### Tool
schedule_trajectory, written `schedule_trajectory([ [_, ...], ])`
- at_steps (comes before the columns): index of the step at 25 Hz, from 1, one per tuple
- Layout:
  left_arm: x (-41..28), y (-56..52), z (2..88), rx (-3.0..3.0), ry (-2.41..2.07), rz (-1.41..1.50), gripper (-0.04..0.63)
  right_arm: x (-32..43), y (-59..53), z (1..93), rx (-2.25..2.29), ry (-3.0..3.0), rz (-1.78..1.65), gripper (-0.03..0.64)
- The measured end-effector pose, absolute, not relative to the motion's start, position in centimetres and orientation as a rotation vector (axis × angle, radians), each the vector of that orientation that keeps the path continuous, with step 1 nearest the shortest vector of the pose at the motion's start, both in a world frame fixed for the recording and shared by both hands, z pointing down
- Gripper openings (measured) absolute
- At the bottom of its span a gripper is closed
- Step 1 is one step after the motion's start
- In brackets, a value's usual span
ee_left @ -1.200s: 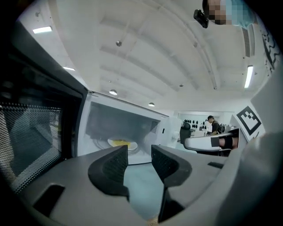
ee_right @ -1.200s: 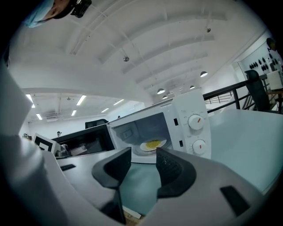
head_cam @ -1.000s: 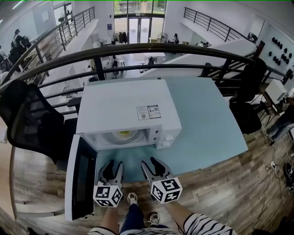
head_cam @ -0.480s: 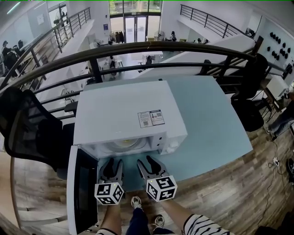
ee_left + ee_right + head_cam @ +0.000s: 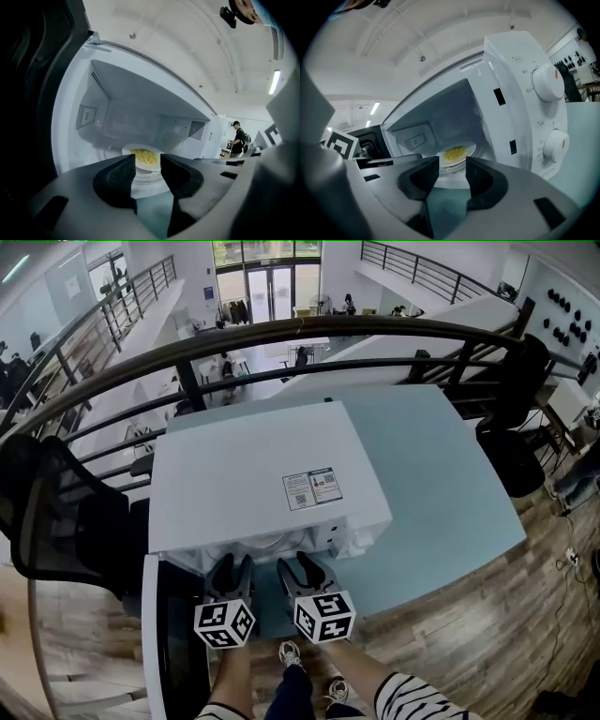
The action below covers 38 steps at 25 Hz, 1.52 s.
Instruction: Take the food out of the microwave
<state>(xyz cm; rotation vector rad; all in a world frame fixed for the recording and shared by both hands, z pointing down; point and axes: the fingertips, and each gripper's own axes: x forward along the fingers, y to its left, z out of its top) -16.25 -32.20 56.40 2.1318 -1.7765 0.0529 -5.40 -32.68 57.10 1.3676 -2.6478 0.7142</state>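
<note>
A white microwave [image 5: 272, 484] stands on the table with its door [image 5: 173, 643] swung open to the left. Inside, a white plate of yellow food [image 5: 146, 157] rests on the turntable; the right gripper view shows the same plate [image 5: 456, 153]. My left gripper [image 5: 232, 570] and right gripper [image 5: 302, 568] sit side by side at the mouth of the cavity, both pointing in. The left gripper [image 5: 148, 164] is open with nothing between its jaws. The right gripper [image 5: 452, 168] is open and empty too. From the head view the microwave's top hides the plate.
The microwave's two control knobs [image 5: 548, 82] sit on its panel right of the cavity. The light blue table [image 5: 441, 493] stretches to the right. A black railing [image 5: 281, 338] runs behind it and a black chair [image 5: 56, 512] stands at the left.
Both grippers have moved forward to the microwave's opening. The head view has shifted so the cavity and plate are now hidden under the microwave's top.
</note>
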Motion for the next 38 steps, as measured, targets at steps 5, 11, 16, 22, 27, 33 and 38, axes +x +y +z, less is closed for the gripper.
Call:
schedule_trajectory([
  [5,-16.8,-33.9,57.0,2.138,-1.741,0.093,0.173,-5.8,-34.2,57.9,1.420,-2.643,0.760,0.178],
  [11,-17.4,-35.6,57.6,2.142,-1.728,0.172,0.173,-6.5,-36.1,58.3,1.453,-2.632,0.775,0.178],
  [16,-17.5,-37.0,57.9,2.146,-1.698,0.246,0.173,-7.1,-37.3,58.7,1.460,-2.616,0.787,0.178],
  [22,-17.9,-38.0,58.6,2.138,-1.671,0.301,0.178,-7.1,-38.5,58.7,1.495,-2.591,0.767,0.178],
  [27,-18.1,-38.4,59.0,2.147,-1.663,0.357,0.179,-7.5,-39.1,59.1,1.498,-2.560,0.721,0.178],
  [33,-18.0,-38.9,59.9,2.122,-1.619,0.461,0.187,-8.1,-40.0,59.1,1.520,-2.508,0.695,0.178],
  [38,-17.7,-39.0,60.3,2.112,-1.573,0.503,0.189,-8.2,-40.6,59.5,1.545,-2.456,0.663,0.178],
])
